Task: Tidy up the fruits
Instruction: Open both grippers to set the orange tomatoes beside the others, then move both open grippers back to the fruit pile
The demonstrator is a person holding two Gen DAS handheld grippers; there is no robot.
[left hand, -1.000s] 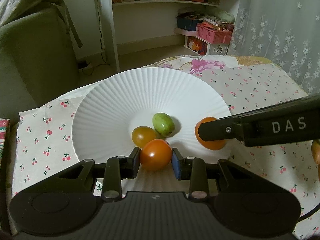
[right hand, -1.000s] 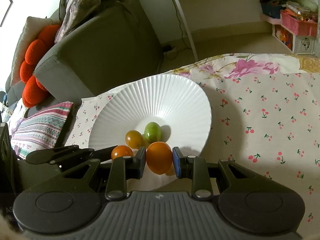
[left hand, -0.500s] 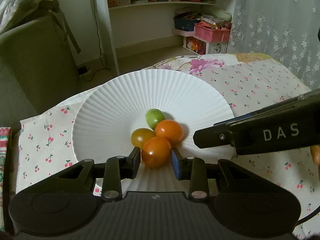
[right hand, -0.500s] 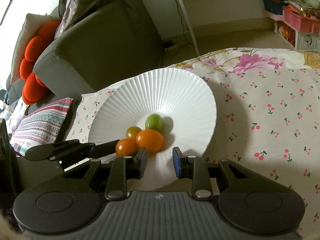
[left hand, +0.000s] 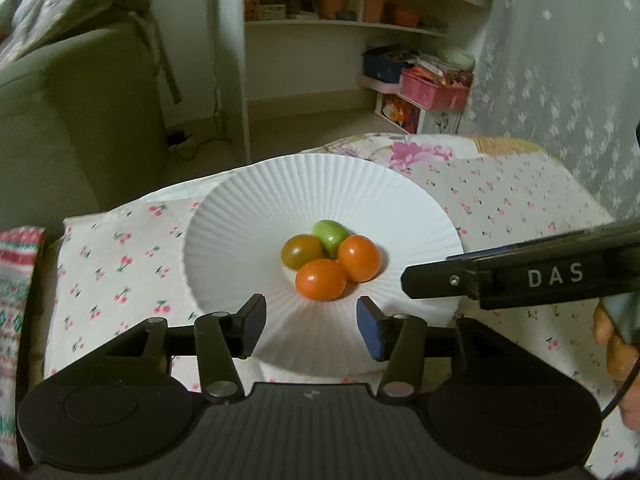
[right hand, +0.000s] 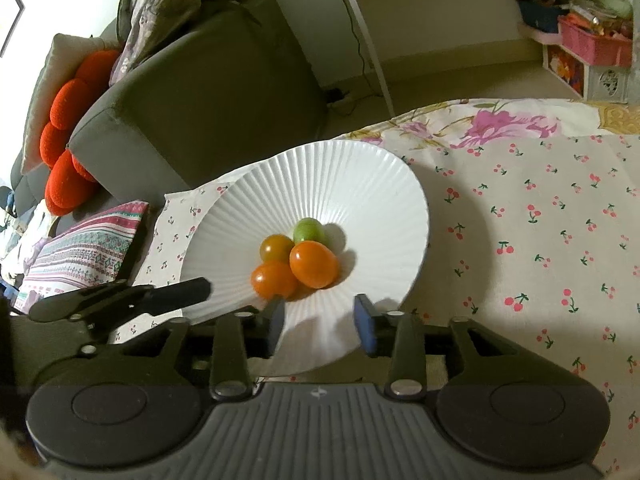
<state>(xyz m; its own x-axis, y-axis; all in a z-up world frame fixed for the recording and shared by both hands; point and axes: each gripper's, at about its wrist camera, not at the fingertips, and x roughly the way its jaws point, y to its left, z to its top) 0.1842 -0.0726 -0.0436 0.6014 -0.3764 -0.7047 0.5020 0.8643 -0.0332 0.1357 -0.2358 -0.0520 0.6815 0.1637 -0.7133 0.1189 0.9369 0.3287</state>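
A white ribbed plate (left hand: pixel 248 216) (right hand: pixel 360 184) holds several small fruits in a cluster at its middle: a green one (left hand: pixel 330 234) (right hand: pixel 309 230), a brownish-yellow one (left hand: pixel 301 251) (right hand: pixel 276 247) and two orange ones (left hand: pixel 321 280) (left hand: pixel 359 258) (right hand: pixel 274 279) (right hand: pixel 314 264). My left gripper (left hand: pixel 311 322) is open and empty, just short of the nearest orange fruit. My right gripper (right hand: pixel 319 322) is open and empty over the plate's near rim. Each gripper shows from the side in the other view: the right one (left hand: pixel 520 280), the left one (right hand: pixel 120 300).
The plate sits on a cherry-print cloth (right hand: pixel 540 240) over a table. A grey sofa (right hand: pixel 200 100) with red cushions (right hand: pixel 68 152) stands to the left. White shelves (left hand: pixel 360 28) and a pink basket (left hand: pixel 434 88) lie beyond. A striped pillow (right hand: pixel 80 252) lies at the table's left edge.
Both grippers opened and let go of their orange fruits onto the plate, first the right, then the left. Both have drawn back a little from the cluster.
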